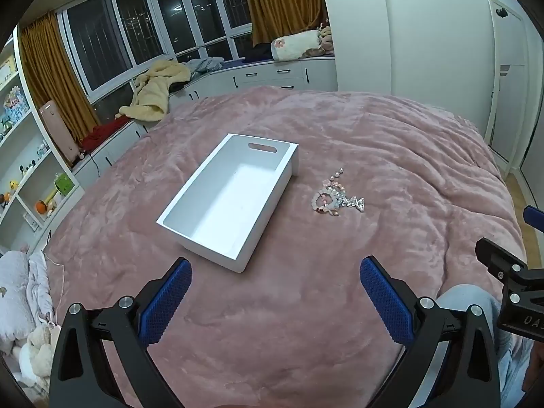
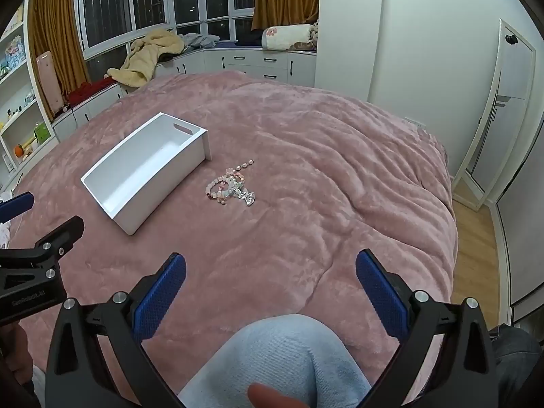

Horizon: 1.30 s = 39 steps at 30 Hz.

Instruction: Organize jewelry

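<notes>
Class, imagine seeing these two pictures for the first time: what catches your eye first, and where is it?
An empty white rectangular plastic bin sits on the pink plush bedspread. A small heap of pink and pearl bead bracelets lies on the bedspread right of it. The left gripper and right gripper hover open nearby.

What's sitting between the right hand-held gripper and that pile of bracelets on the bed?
Nothing visible. The right hand-held gripper is open, and only bare pink blanket lies between it and the bracelets. The white box sits off to their left, apart from them and out of that path.
</notes>
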Available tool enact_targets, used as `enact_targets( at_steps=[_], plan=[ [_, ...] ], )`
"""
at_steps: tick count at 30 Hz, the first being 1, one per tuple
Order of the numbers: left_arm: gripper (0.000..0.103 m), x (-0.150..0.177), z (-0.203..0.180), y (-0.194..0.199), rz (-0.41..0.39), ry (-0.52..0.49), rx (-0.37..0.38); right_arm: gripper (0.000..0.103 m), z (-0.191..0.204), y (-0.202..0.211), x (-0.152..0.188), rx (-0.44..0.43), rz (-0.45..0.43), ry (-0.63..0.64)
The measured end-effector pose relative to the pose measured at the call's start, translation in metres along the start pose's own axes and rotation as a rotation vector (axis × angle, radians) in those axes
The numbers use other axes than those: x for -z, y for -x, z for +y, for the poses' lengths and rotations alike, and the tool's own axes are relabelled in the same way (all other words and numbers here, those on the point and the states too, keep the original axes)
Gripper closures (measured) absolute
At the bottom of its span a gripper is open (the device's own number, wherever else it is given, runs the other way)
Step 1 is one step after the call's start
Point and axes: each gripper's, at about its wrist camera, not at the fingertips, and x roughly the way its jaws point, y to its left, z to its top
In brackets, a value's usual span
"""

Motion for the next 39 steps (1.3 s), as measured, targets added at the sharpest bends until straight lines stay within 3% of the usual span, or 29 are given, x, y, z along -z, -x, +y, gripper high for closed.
enact_targets(
  at_steps=[39],
  plan=[
    [0.003,0.0012,-0.0007,-0.004,0.014,-0.009,-0.014,0.004,0.0014,-0.0042,0.0049,-0.003,0.01,-0.004]
  ],
)
